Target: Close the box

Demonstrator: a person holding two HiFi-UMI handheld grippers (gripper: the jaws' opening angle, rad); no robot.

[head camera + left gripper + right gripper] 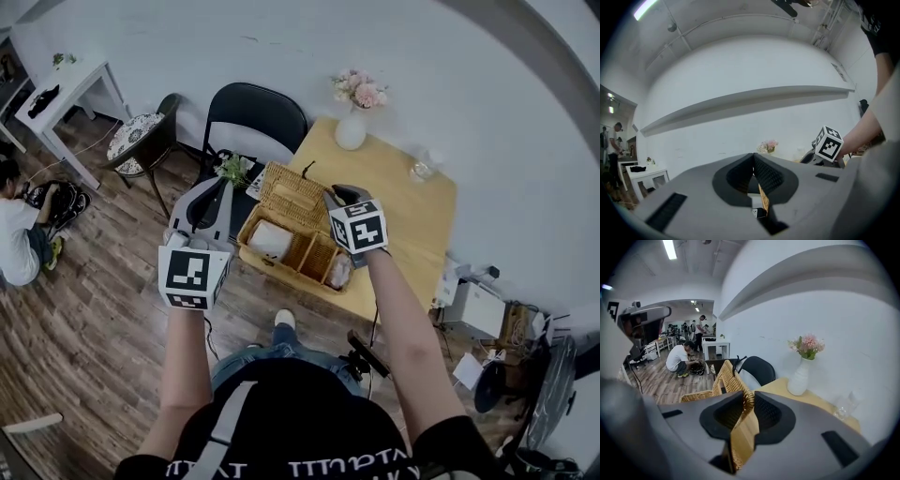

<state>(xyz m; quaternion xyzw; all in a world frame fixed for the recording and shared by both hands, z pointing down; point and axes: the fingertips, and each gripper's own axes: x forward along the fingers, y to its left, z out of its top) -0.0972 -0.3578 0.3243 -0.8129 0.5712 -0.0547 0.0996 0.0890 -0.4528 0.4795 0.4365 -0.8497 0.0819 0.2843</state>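
Woven wicker box (291,272) | right gripper (748,397) pinches its lid (727,378), own view only | left gripper (753,157) closed, empty

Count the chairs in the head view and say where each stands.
2. A black folding chair stands beside the wooden table; a chair with a patterned cushion stands left of it, near the white table. Others may be hidden.

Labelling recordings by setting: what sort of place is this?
Probably a lab or office staged as a home: a table with a vase and wicker box, while strip lights and people near desks show behind.
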